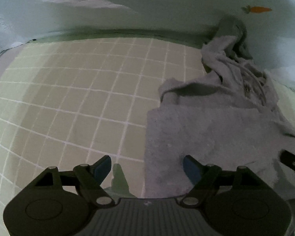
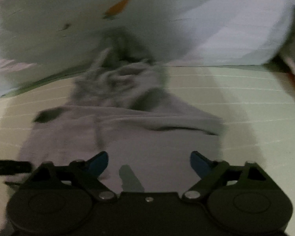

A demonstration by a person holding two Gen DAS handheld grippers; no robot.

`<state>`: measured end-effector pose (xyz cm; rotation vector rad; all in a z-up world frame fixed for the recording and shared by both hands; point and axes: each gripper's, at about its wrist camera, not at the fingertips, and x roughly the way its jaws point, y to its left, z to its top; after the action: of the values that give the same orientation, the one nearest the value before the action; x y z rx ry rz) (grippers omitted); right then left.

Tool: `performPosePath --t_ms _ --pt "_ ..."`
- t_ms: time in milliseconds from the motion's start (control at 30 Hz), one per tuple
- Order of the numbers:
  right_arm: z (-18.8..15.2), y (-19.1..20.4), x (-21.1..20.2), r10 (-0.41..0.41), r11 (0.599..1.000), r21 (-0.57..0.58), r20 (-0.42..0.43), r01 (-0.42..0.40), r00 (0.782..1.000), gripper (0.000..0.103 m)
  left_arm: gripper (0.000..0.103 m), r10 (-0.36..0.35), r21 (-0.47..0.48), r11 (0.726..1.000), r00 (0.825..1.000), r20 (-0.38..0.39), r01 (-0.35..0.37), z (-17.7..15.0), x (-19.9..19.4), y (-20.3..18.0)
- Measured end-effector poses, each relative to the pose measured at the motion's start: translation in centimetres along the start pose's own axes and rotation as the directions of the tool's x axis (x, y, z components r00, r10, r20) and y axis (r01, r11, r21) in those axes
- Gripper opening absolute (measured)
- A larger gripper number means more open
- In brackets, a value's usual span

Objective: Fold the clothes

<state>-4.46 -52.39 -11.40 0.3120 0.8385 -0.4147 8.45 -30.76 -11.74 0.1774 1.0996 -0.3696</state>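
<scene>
A grey fleecy garment (image 1: 216,125) lies on a pale green checked sheet (image 1: 78,90), flat near me and bunched toward the far end against a white cover. My left gripper (image 1: 147,167) is open at the garment's left edge: its right fingertip is over the cloth, its left over the sheet. In the right wrist view, which is blurred, the same garment (image 2: 147,129) spreads ahead. My right gripper (image 2: 149,164) is open just above its near part, holding nothing. The other gripper's black tip (image 1: 291,163) shows at the right edge of the left wrist view.
A white cover printed with an orange carrot (image 1: 258,9) rises behind the sheet. The checked sheet extends widely to the left of the garment. A dark bar (image 2: 9,167) enters the right wrist view from the left. Something brownish (image 2: 293,63) sits at the far right.
</scene>
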Motion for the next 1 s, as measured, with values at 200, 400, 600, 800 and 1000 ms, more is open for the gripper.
performPosePath --t_ms 200,400,600,800,1000 --pt "0.1 4.4 2.0 0.086 0.993 -0.08 -0.05 -0.09 0.995 0.068 0.087 0.012 0.022 1.0 1.0 0.007 -0.012 -0.1 0.3 -0.4" --pt "-0.3 6.1 2.5 0.072 0.984 -0.159 -0.065 -0.082 0.995 0.045 0.092 0.01 0.009 1.0 1.0 0.008 -0.01 -0.2 0.5 0.0" --pt "-0.5 6.0 1.0 0.065 0.964 -0.258 -0.028 -0.07 0.998 0.001 0.092 0.037 0.032 0.999 0.999 0.009 -0.037 0.0 0.3 -0.8" --pt "-0.7 5.7 -1.1 0.089 0.949 -0.306 0.029 -0.076 0.996 0.0 0.092 0.03 0.083 0.996 0.999 0.044 -0.034 0.5 -1.4 -2.3" --pt "-0.4 2.0 -4.8 0.042 0.981 -0.193 0.105 -0.021 0.994 0.0 0.092 0.009 0.081 0.997 0.991 0.134 -0.02 1.0 -4.5 -3.0"
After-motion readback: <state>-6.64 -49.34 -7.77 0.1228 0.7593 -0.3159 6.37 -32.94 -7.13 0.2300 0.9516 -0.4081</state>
